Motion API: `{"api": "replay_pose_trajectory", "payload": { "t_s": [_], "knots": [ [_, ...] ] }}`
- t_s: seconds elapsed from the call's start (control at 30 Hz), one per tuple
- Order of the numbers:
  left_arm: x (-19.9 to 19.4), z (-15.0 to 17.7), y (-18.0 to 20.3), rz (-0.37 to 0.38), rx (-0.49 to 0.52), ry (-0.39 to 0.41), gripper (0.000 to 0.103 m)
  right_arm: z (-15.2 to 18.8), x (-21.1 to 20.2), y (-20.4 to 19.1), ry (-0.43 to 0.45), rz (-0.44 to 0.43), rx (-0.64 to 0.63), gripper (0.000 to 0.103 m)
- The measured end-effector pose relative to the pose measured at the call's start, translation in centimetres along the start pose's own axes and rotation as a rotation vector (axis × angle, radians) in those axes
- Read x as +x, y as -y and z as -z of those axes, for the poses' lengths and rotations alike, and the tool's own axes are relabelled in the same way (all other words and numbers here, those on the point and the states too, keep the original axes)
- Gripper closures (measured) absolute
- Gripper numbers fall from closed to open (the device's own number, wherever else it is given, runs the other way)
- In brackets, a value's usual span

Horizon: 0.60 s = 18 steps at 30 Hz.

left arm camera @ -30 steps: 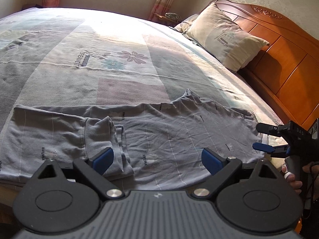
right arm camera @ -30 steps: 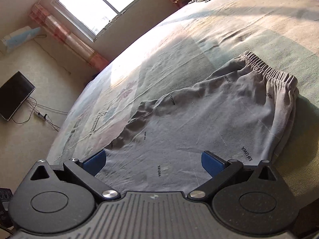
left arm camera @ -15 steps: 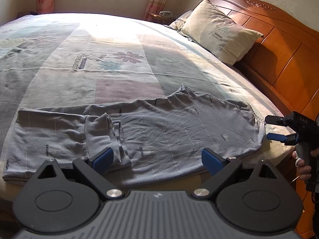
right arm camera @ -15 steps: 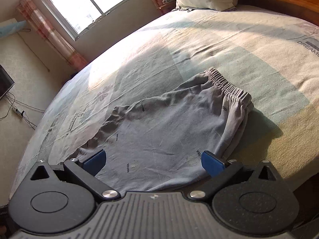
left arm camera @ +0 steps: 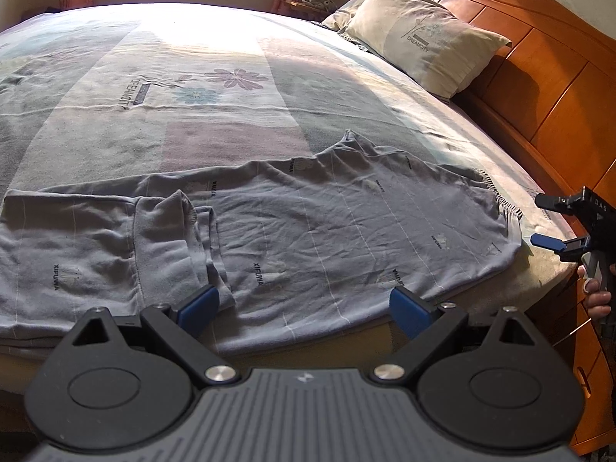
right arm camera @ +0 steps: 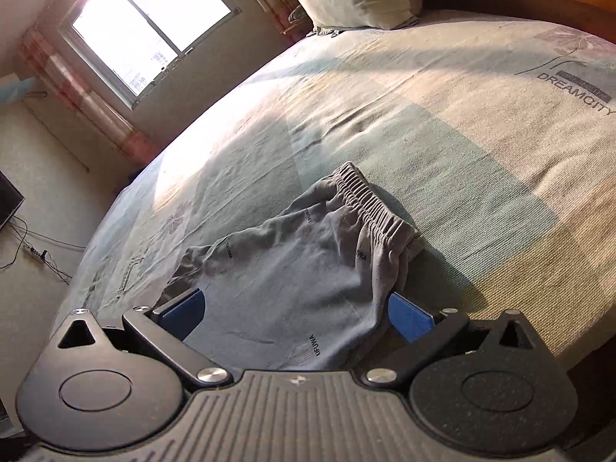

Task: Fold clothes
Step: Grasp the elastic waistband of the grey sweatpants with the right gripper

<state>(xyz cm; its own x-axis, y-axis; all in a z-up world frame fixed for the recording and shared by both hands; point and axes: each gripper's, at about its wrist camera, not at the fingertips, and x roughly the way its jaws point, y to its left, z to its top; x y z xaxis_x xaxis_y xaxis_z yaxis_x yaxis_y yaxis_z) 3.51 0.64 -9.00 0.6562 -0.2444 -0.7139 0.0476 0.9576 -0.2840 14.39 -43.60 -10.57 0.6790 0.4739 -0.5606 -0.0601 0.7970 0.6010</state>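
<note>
Grey trousers [left arm camera: 308, 231] lie flat along the near edge of the bed, waistband [left arm camera: 504, 208] at the right, one leg end doubled over at the left [left arm camera: 165, 238]. My left gripper [left arm camera: 304, 304] hovers open just off the near edge, nothing between its fingers. The right gripper [left arm camera: 546, 223] shows at the right beside the waistband, open, held by a hand [left arm camera: 596, 296]. In the right wrist view the trousers [right arm camera: 292, 292] stretch away from the elastic waistband [right arm camera: 373, 208], and the right gripper [right arm camera: 296, 313] stands open over the cloth near the bed edge.
The patterned bedspread [left arm camera: 192, 88] covers a wide bed. A pillow [left arm camera: 423, 30] leans on the wooden headboard [left arm camera: 546, 69] at the right. A window [right arm camera: 146, 27] with curtains, a dark screen [right arm camera: 7, 204] and floor cables [right arm camera: 34, 250] lie beyond the bed.
Both grippers have pulled back from the trousers toward the bed edge. The garment looks smaller in both views and lies unmoved. Both stay open.
</note>
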Motion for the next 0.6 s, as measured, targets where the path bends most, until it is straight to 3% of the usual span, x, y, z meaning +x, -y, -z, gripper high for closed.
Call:
{"api": "replay_pose_trajectory", "payload": {
  "t_s": [0.07,0.2,0.4,0.6],
  "knots": [
    [0.4,0.1,0.6,0.005,0.021,-0.017,0.008,-0.5,-0.1,1.5,0.019,0.001,0.066,0.000],
    [0.4,0.3,1.4,0.014,0.061,-0.026,0.008,-0.9,2.1,4.1,-0.029,-0.038,0.192,0.000],
    [0.5,0.2,1.4,0.018,0.052,-0.032,0.008,-2.0,4.1,4.7,-0.005,-0.097,0.227,0.000],
    [0.6,0.3,1.7,0.023,0.060,-0.037,0.008,-1.3,4.5,4.2,-0.035,-0.138,0.233,0.000]
  ]
}}
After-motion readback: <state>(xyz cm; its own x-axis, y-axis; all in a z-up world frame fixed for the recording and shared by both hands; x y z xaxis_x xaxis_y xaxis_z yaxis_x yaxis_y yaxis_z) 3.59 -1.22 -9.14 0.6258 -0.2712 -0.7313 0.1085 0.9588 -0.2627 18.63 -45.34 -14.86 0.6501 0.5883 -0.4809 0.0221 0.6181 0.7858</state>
